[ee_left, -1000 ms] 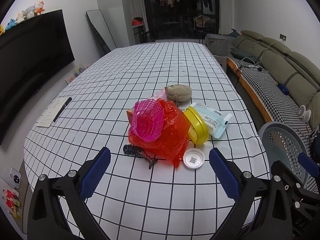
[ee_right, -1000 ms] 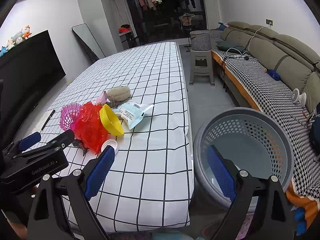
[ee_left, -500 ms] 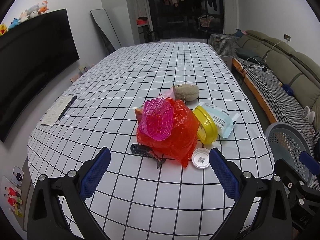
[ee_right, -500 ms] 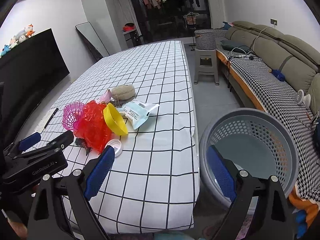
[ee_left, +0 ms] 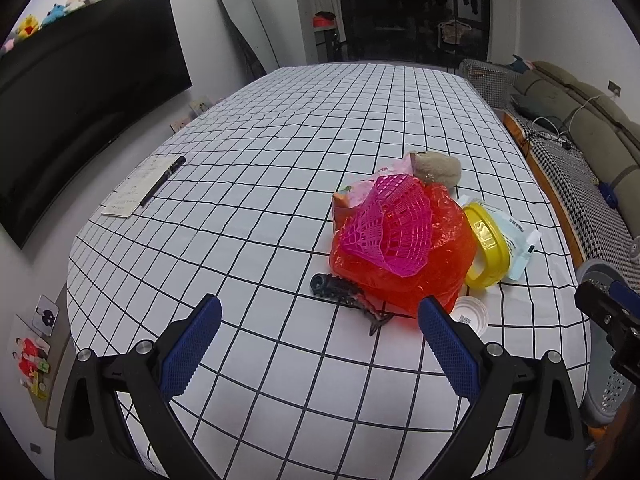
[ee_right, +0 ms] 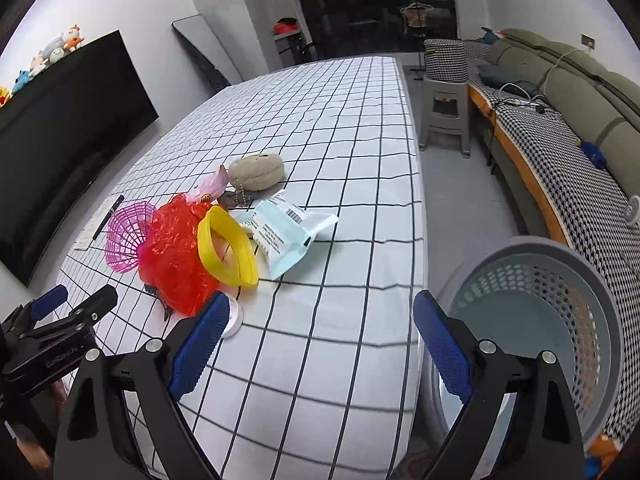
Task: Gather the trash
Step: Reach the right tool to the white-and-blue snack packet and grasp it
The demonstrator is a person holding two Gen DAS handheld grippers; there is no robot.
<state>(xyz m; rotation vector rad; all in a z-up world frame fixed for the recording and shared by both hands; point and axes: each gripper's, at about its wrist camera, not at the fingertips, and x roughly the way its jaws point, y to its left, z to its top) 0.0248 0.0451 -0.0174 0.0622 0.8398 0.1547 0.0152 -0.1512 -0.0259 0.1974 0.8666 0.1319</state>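
A heap of trash lies on the checked tablecloth: a red plastic bag (ee_left: 404,264) (ee_right: 174,256), a pink mesh cup (ee_left: 390,228) (ee_right: 128,236) on it, a yellow ring lid (ee_left: 486,250) (ee_right: 226,248), a pale blue packet (ee_left: 516,240) (ee_right: 286,232), a white cap (ee_left: 468,314) (ee_right: 234,318), a black hair clip (ee_left: 342,294) and a beige stone-like lump (ee_left: 436,168) (ee_right: 256,170). My left gripper (ee_left: 318,342) hovers open just short of the hair clip. My right gripper (ee_right: 316,344) is open over the table's right edge, beside the grey perforated bin (ee_right: 532,320).
A paper sheet with a pen (ee_left: 146,184) lies at the table's left edge. A big black screen (ee_left: 80,80) hangs on the left wall. A sofa (ee_right: 560,120) and a grey stool (ee_right: 444,112) stand to the right of the table.
Both grippers have drifted forward and a little left toward the heap; the trash now looks closer and sits further right in the left view. Both stay open.
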